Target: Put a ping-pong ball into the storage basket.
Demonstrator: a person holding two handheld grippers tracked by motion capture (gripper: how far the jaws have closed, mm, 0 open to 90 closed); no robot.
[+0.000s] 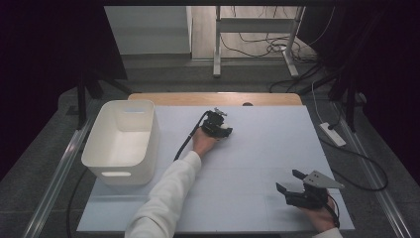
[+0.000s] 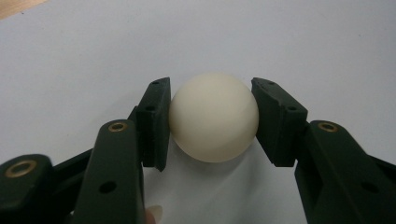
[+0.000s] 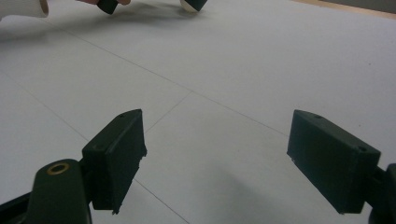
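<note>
Left gripper view: ball [image 2: 213, 122] clamped between pads of left gripper [image 2: 210, 123], resting on white table [image 2: 70, 56] mid-far. Bin [image 1: 124, 141] lies left of ball, slightly nearer; likely drop target. Right gripper [image 1: 289, 181] near right, jaws apart, empty, farther from ball.

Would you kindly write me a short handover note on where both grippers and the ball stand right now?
Left gripper: jaws closed on the cream ball, which still sits on the white table, mid-table.
Right gripper: jaws open, nothing between them, low over the near right of the table.
White bin: at the table's left edge, looks empty.
Done: ball gripped.
Left: lift it; probably carry it to the bin.
</note>
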